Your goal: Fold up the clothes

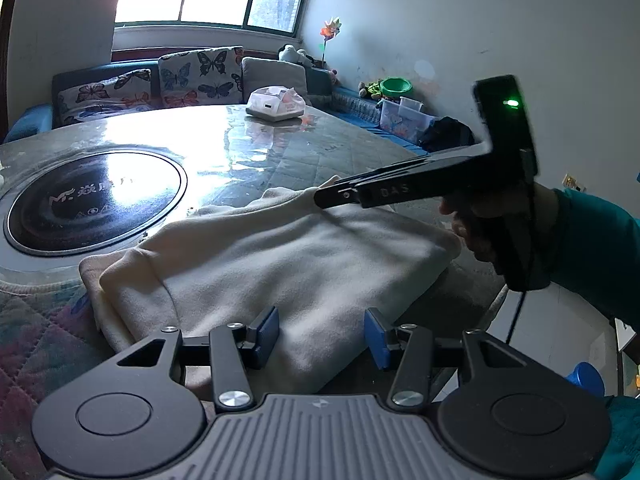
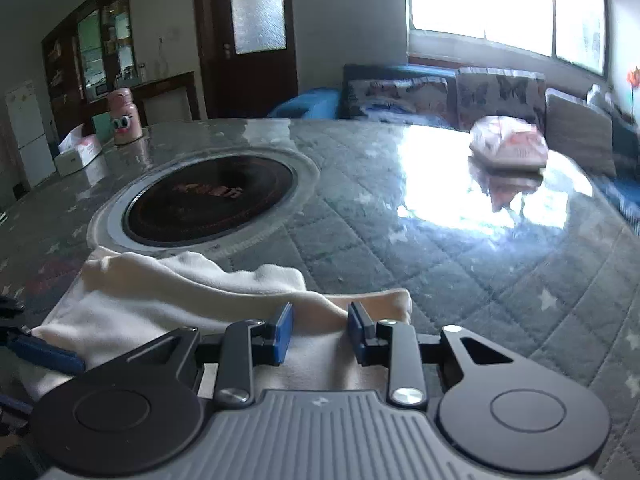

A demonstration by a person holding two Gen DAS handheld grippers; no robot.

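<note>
A cream garment [image 1: 280, 264] lies folded into a thick rectangle on the table near its front edge. My left gripper [image 1: 322, 334] is open just above the garment's near edge, with blue pads [image 1: 266, 330] apart and nothing between them. My right gripper [image 2: 318, 332] is open over the garment's far right corner [image 2: 384, 304]; it also shows in the left wrist view [image 1: 332, 196], low over the garment's far edge, held by a hand in a teal sleeve. The garment [image 2: 160, 300] fills the lower left of the right wrist view.
The quilted table cover [image 2: 440, 260] lies under glossy plastic. A round black cooktop [image 1: 96, 200] is set in the table left of the garment. A tissue box [image 1: 276, 106] stands at the far side. A pink bottle [image 2: 124, 118] and a white box [image 2: 78, 152] stand far left. A sofa with butterfly cushions [image 1: 200, 76] is behind.
</note>
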